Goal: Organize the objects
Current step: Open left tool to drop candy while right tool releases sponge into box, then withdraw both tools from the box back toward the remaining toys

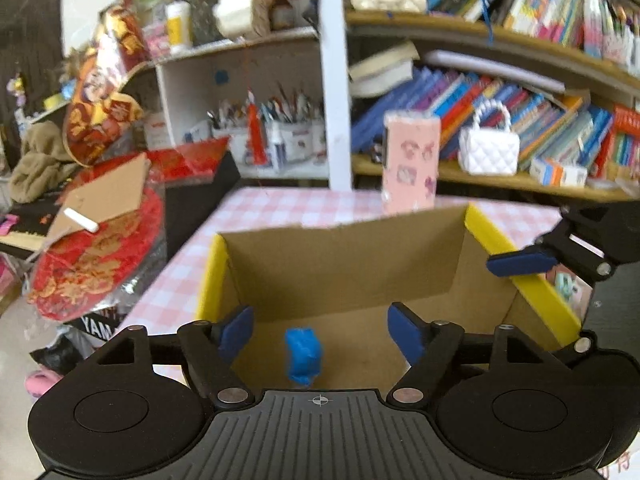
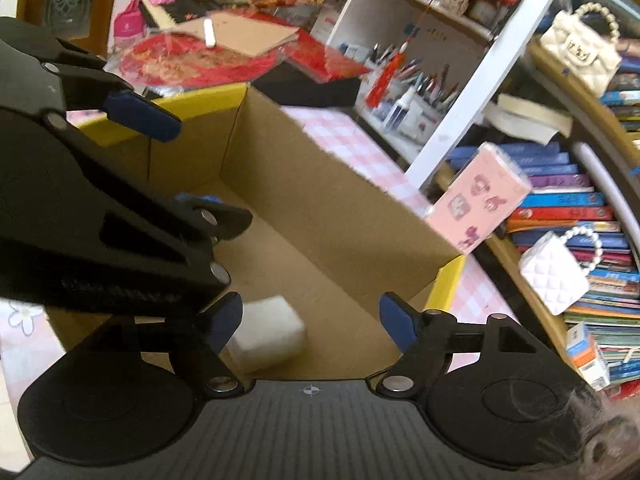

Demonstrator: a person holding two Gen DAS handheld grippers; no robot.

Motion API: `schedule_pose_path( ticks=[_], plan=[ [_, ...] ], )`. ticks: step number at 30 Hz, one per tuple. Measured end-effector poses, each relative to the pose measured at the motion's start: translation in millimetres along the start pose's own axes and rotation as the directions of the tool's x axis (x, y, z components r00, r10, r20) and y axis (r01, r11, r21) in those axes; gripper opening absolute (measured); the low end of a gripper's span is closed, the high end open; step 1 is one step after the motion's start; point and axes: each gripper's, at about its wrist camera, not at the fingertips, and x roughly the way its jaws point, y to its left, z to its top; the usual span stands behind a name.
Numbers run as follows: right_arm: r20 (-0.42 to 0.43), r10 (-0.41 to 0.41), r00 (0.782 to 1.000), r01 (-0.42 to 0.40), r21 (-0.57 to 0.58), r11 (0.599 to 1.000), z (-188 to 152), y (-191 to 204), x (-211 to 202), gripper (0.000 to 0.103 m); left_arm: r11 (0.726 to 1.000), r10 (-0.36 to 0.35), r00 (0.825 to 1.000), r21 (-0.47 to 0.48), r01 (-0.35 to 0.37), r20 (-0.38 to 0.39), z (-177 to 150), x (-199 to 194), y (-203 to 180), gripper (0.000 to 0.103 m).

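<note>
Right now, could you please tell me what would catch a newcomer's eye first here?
An open cardboard box with yellow edges sits on the pink checked tablecloth, both grippers poised over it. A small blue object and a white foam block lie inside. Behind, crowded bookshelves hold a white quilted handbag.

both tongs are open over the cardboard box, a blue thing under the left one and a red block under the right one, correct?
Not quite: the block under the right tongs is white, not red, as the right wrist view shows. The rest holds: both tongs are open over the cardboard box, with the blue thing under the left tongs.
</note>
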Motion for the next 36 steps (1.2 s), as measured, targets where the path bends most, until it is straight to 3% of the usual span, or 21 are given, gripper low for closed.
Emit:
schedule_pose_path(
  ticks=[7, 15, 23, 36],
  plan=[
    [0.102, -0.076, 0.992, 0.067, 0.094, 0.993, 3.7, -0.3, -40.5, 0.074, 0.997, 0.032, 0.995, -0.078, -0.025, 0.089, 1.2, -42.0, 18.4, 0.082],
    [0.213, -0.192, 0.958, 0.125, 0.294, 0.948, -4.1, 3.8, -94.1, 0.075, 0.991, 0.073, 0.988, -0.124, -0.056, 0.135, -15.7, -89.2, 35.5, 0.088],
    [0.15, -0.247, 0.957, 0.143, 0.497, 0.856, -31.2, 22.2, -123.9, 0.076, 0.984, 0.119, 0.987, -0.143, -0.103, 0.104, -49.9, -123.4, 48.3, 0.091],
    [0.038, -0.22, 0.975, 0.157, 0.581, 0.798, -79.1, 91.3, -153.8, 0.076, 0.985, 0.118, 0.993, -0.126, -0.114, 0.025, -105.4, -158.2, 48.5, 0.092]
  ],
)
